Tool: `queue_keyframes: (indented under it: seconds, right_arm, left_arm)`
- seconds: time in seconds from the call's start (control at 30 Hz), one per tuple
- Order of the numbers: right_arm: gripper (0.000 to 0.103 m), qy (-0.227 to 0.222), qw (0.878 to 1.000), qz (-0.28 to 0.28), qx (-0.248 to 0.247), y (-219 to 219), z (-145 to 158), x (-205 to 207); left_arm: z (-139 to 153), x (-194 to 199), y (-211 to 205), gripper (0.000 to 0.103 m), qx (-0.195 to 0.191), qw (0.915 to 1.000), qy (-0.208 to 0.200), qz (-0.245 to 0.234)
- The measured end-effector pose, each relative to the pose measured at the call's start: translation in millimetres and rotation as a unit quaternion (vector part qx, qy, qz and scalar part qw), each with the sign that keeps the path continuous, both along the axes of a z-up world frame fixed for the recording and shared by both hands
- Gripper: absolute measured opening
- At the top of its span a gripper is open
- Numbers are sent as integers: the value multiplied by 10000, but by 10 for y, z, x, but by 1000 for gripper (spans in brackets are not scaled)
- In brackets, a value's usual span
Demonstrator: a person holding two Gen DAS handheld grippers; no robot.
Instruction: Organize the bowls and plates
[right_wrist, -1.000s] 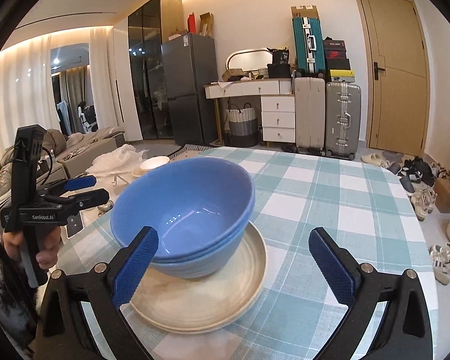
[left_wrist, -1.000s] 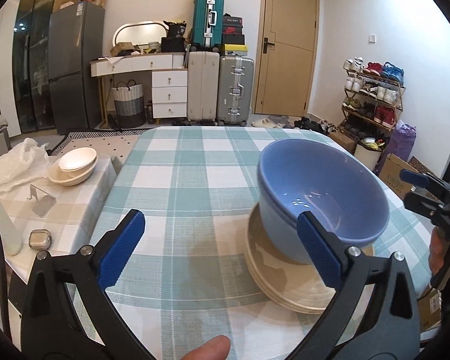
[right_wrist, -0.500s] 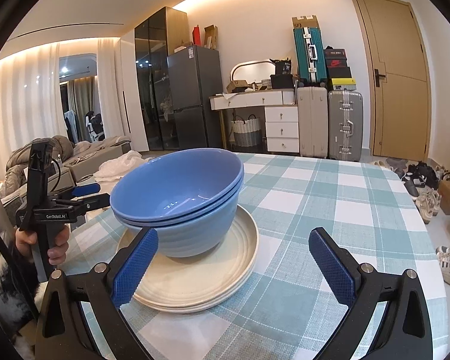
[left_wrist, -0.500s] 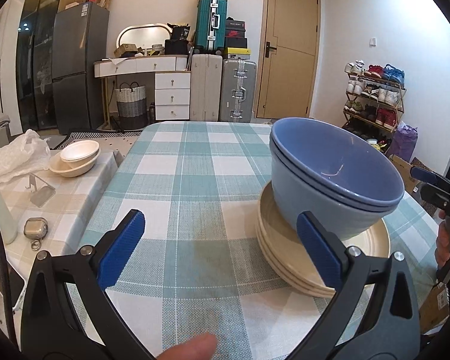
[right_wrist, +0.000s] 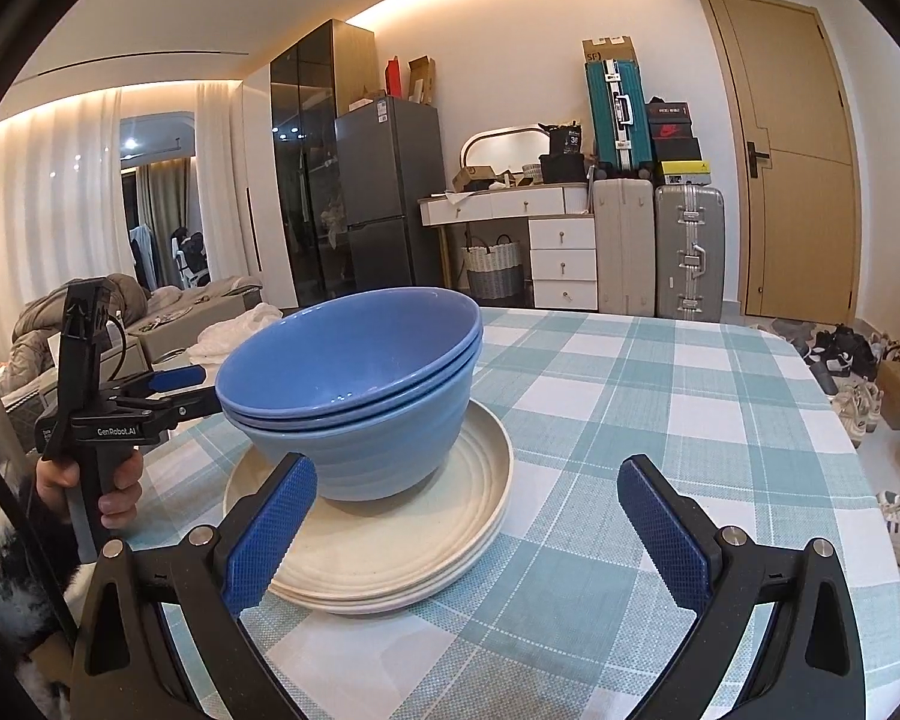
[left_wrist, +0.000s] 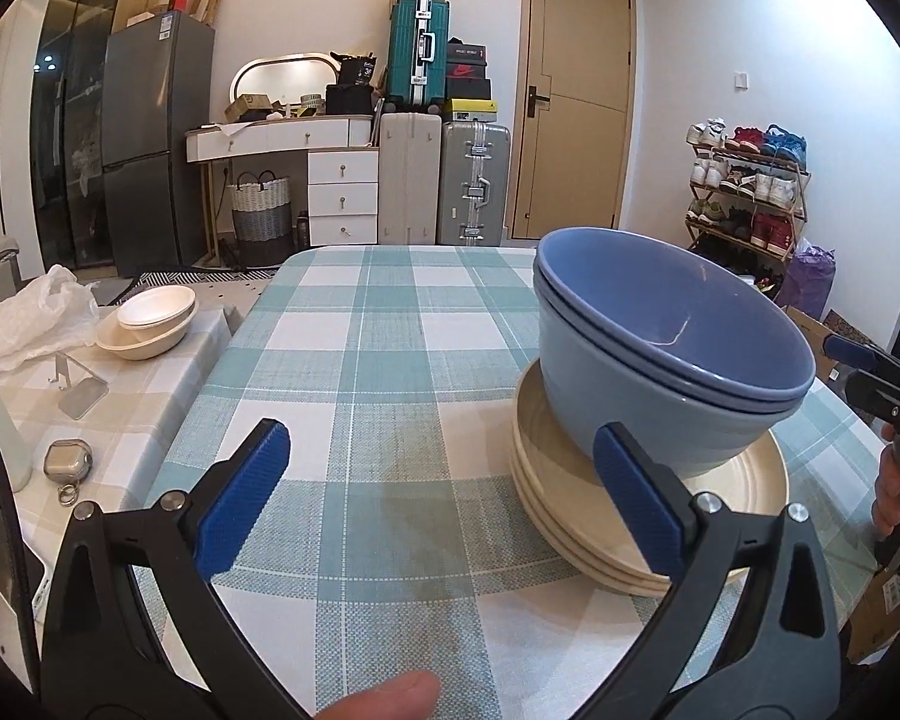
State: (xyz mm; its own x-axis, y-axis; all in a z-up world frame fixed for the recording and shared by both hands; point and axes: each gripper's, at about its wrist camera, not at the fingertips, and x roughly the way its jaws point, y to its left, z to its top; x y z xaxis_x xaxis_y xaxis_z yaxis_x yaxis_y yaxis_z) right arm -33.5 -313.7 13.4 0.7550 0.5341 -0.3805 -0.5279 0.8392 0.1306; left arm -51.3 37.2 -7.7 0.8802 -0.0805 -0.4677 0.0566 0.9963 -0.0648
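Right wrist view shows two blue bowls nested on a stack of cream plates on the checked table. Beside the plates, the right gripper and left gripper are both wide apart, holding nothing.

Nested bowls sit on stacked plates on the table

Black hand-held gripper, blue textured pads, silver screws, white "GenRobot.AI" lettering.
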Motion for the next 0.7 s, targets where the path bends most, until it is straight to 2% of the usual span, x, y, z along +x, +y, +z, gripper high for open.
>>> queue_keyframes:
  seconds: [0.7]
  right_arm:
    - [102, -71, 10000, 8, -17, 12, 12, -9]
  left_arm:
    - [-5, 0, 46, 101, -117, 9999, -25, 86]
